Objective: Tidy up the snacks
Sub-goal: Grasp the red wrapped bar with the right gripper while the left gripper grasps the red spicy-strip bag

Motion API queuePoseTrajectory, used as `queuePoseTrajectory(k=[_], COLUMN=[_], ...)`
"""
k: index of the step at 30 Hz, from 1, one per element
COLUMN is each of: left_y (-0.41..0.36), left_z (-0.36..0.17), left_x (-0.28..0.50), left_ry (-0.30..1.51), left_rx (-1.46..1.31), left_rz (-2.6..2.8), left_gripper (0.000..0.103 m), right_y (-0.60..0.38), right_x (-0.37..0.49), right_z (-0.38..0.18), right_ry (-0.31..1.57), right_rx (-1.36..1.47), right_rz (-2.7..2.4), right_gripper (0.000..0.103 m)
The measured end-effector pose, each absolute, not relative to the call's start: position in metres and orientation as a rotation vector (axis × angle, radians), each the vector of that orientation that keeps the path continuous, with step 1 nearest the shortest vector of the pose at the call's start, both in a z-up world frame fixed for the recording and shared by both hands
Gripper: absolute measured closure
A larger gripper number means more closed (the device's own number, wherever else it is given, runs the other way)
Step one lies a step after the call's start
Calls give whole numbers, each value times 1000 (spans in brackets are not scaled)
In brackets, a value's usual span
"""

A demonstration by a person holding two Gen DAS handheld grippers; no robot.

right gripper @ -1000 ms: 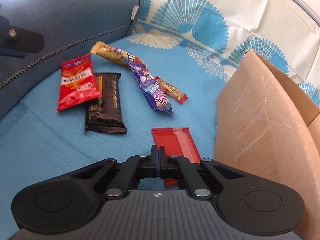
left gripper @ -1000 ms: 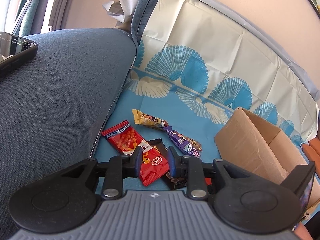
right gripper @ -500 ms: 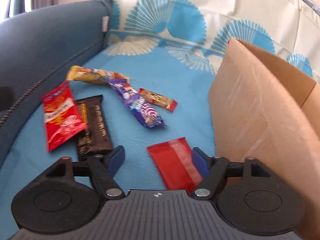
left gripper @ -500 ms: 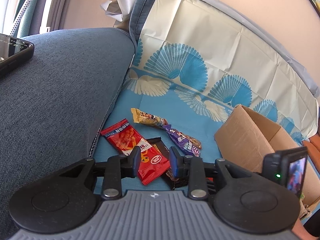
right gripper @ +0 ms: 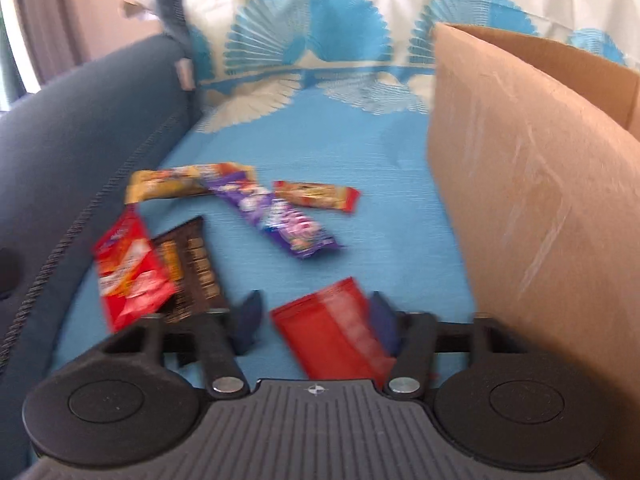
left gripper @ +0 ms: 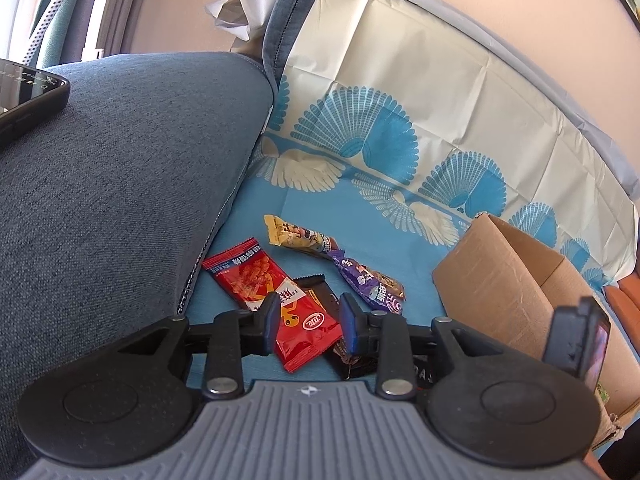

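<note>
While tilted down, right hand-held gripper [right gripper: 314, 322] closing around plain red packet [right gripper: 332, 330].

A blue cloth [left gripper: 256, 216] with fan patterns is spread over the sofa seat. On it are laid a red peanut packet [left gripper: 276, 300], a dark brown bar [right gripper: 192, 264], a yellow bar [left gripper: 296, 236], a purple bar [left gripper: 368, 284], a small orange bar [right gripper: 316, 196], a plain red packet [right gripper: 332, 332] and a cardboard box [left gripper: 492, 288].
</note>
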State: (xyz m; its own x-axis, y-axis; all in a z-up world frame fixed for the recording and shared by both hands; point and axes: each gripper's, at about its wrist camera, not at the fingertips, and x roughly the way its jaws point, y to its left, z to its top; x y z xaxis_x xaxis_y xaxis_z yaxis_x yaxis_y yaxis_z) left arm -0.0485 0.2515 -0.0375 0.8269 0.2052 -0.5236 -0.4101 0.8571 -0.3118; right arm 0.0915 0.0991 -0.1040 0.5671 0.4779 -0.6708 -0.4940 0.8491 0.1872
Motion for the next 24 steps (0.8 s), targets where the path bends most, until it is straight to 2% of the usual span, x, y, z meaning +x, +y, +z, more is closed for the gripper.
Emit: queuePoseTrajectory(k=[1,2,4,7,9,10,11,13,16,17,19,20,24], left_y=[252,251,252,252,253,253,253,253,253,255,258,259,261], left_z=[-37,-37,-37,-36,-37,-37,-38,-38,-42,-45,-49,-51,-60], left_x=[-49,-50,-52,-53,-52,-51,-50,-47,-41,-37,-32,-29,-15], left_ry=[495,492,487,483,488,495,501,514,550,568,598,606,611], left_rx=[-432,-433,-439,-450,-455,-455,-454,-448,-447,-449,-459,-463,-466], left_rz=[337,337,338,340,341,343,343,341,344,348,355,363,387], left_gripper=[66,66,66,66,65,63,63,63,61,60,47,44,32], right_y=[98,96,92,89,90,91,91,94,104,106,112,113,108], right_x=[88,85,81,70,66,64,63,61,62,58,53,51,49], right_z=[-103,-102,-100,-94,-93,-92,-91,-92,-102,-102,-102,-101,-100], right_ry=[789,796,821,791,781,776,768,768,809,788,768,761,744], right_rx=[-15,1,24,-7,-41,-47,-56,-75,-131,-151,-186,-193,-183], right_rz=[600,633,676,659,683,701,711,730,753,761,777,784,719], right_gripper=[77,90,103,99,75,56,42,34,32,36,50,57,59])
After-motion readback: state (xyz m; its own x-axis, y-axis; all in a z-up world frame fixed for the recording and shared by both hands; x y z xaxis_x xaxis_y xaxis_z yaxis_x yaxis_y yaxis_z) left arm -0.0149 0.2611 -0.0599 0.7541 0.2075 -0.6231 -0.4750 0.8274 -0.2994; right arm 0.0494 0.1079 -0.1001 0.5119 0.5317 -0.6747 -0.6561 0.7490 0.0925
